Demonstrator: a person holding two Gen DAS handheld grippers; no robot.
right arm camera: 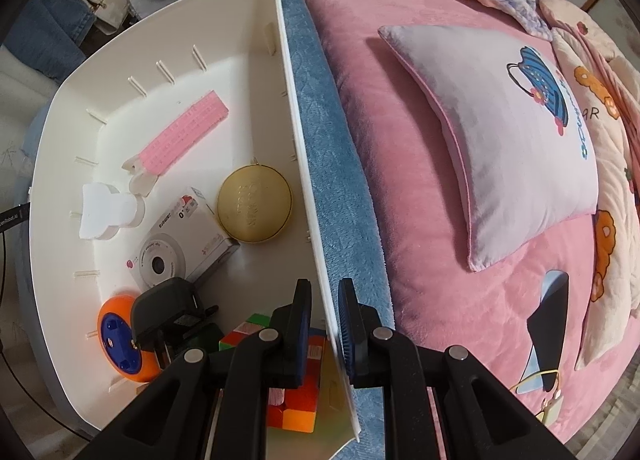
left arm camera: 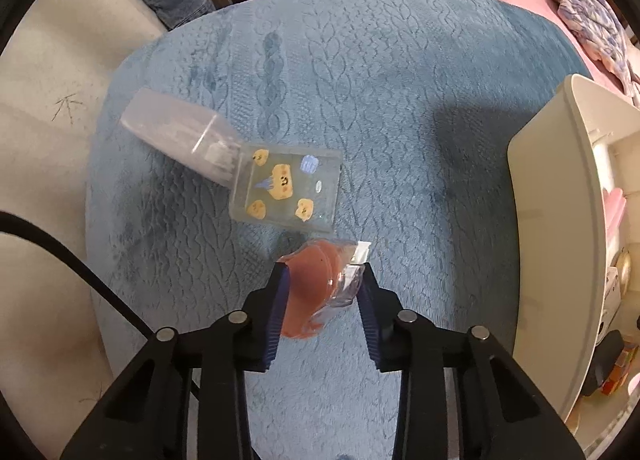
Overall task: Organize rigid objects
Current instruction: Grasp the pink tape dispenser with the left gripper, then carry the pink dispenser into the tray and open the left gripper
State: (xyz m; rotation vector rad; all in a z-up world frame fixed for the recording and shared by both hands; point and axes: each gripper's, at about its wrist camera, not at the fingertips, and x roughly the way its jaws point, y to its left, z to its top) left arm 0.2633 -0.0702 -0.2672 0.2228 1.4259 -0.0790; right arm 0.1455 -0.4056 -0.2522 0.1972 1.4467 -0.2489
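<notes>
- Two cloths cover the bed: a blue quilted blanket [left arm camera: 400, 100] under the white bin [right arm camera: 72, 164], and a pink spread [right arm camera: 420, 220] just beside the bin's right wall.
- On the spread, well right of the bin, lies a pillow [right arm camera: 512, 148]; its writing is too warped to read.
- Inside the bin: a pink comb [right arm camera: 180, 136], a gold round tin [right arm camera: 255, 206] with embossed lettering I cannot read, a camera box [right arm camera: 188, 244], a white foam piece [right arm camera: 104, 212], a black plug [right arm camera: 164, 312], an orange wheel [right arm camera: 116, 344] and a colour cube [right arm camera: 296, 408].
- Left of the bin, on the blanket, lie a clear case [left arm camera: 286, 190] with yellow stickers and a clear tube [left arm camera: 184, 136].
- Left gripper [left arm camera: 324, 292] is clamped on a peach packet [left arm camera: 316, 288], just below the case.
- Right gripper [right arm camera: 325, 312] pinches the bin's right wall.
</notes>
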